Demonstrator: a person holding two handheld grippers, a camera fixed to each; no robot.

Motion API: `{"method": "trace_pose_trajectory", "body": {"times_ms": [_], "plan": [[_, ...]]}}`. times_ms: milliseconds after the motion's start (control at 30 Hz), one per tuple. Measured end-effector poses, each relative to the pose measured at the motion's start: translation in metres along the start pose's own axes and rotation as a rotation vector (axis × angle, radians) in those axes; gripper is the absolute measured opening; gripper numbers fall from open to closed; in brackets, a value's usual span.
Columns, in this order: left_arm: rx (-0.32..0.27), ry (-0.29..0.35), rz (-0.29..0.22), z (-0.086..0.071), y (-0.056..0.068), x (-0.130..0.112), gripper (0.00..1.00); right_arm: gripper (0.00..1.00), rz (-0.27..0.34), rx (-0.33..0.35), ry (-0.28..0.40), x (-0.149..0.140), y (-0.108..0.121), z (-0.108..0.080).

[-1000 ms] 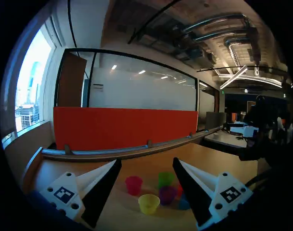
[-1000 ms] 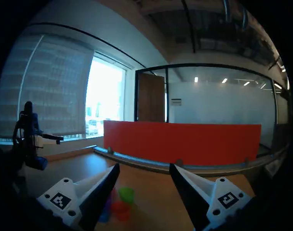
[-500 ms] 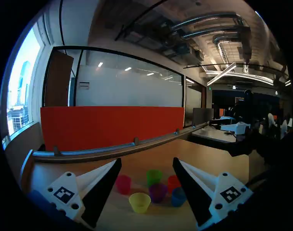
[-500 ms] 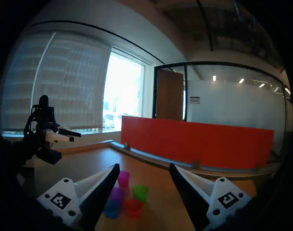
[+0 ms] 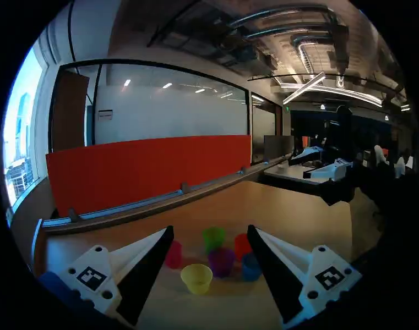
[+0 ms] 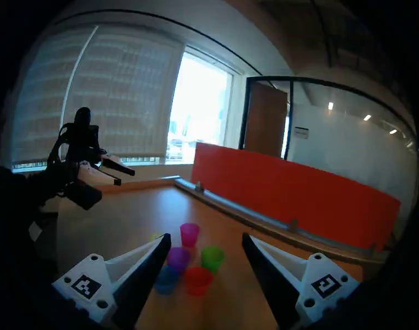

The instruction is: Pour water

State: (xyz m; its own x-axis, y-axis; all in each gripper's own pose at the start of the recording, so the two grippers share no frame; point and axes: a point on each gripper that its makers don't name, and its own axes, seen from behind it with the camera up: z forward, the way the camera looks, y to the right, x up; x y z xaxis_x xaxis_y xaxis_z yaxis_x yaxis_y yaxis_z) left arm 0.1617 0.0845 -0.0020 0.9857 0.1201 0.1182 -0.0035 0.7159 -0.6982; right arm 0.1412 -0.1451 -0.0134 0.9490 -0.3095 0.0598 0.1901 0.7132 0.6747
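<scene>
Surveying the left gripper view: the left claw (image 5: 209,227) stands open and empty over the wooden counter (image 5: 297,212). Between its fingers sit the yellow cup (image 5: 196,278), nearest, then the purple cup (image 5: 221,261) and blue cup (image 5: 250,267), with the pink cup (image 5: 174,254), green cup (image 5: 213,238) and red cup (image 5: 241,246) behind. All are upright and tightly clustered. Whether any holds water cannot be told from this low angle. Turning to the right gripper view: the right claw (image 6: 206,236) is likewise open and empty, with the red cup (image 6: 197,279) and blue cup (image 6: 166,278) nearest and the pink cup (image 6: 189,234) farthest. Assessment: these appear to be small, thin plastic cups, so probably light, smooth-sided, easily tipped and likely to flex. A gentle hold across the mid-wall is advisable, starting with an outer cup.
</scene>
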Motion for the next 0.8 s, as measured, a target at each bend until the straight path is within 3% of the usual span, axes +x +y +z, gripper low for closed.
{"method": "trace_pose_trajectory", "body": {"times_ms": [200,500,800], "plan": [[-0.062,-0.05,-0.008,0.005,0.009,-0.014,0.99,1.0,-0.001,0.024,-0.033,-0.006,-0.001,0.002],[-0.09,-0.101,0.019,0.012,0.01,-0.03,0.99,1.0,0.01,0.036,-0.049,-0.011,0.003,0.008],[-0.153,-0.124,0.031,0.02,0.027,-0.044,0.99,1.0,-0.003,0.036,-0.075,-0.021,0.008,0.011]]}}
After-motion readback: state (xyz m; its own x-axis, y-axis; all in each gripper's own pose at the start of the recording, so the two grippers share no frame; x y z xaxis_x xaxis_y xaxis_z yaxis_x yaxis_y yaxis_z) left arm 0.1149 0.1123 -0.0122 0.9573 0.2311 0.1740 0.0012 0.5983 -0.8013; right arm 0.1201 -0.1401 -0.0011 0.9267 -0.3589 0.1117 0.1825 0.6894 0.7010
